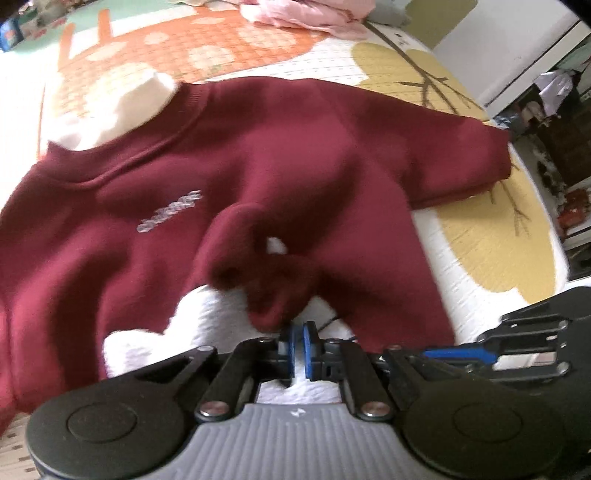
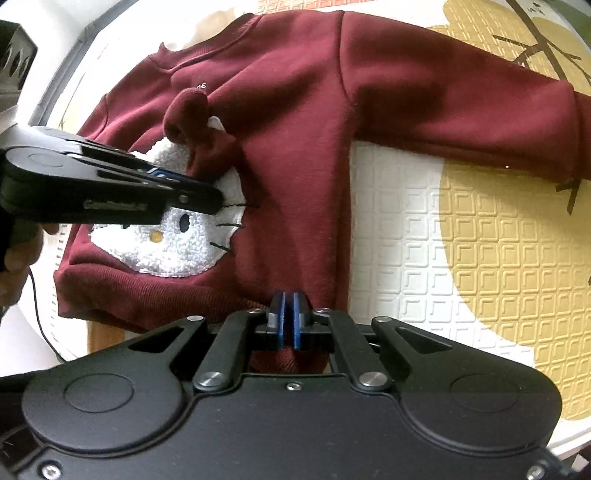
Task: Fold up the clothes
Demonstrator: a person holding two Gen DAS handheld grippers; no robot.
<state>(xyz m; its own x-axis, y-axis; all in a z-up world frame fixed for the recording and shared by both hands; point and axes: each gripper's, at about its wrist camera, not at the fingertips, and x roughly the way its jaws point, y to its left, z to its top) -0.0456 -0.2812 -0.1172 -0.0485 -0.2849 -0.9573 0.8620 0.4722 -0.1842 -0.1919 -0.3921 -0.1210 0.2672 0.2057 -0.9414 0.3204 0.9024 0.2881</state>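
A hand point(image 2: 16, 258) at the left edge of the right wrist view holds the left gripper point(image 2: 216, 197), which reaches over the white cat patch point(image 2: 177, 240) on the front of a maroon sweater point(image 2: 295, 129). In its own view the left gripper point(image 1: 298, 345) has its blue pads point(image 1: 290, 347) drawn close together with only a thin gap; a maroon bow point(image 1: 258, 258) on the sweater point(image 1: 332, 155) bunches up just above the tips, and whether cloth is pinched there cannot be told.

The sweater lies front up and flat on a patterned mat point(image 2: 480, 240), neck away from the cameras and one sleeve point(image 2: 461, 110) stretched out to the right. At its lower hem point(image 2: 166, 295), the right gripper point(image 2: 290, 321) has its pads point(image 2: 280, 317) pressed together, with ribbed hem cloth around and below them; a grip on it is not clear.

Beyond the sweater, pink clothes point(image 1: 306, 14) lie heaped at the mat's point(image 1: 480, 240) far end.
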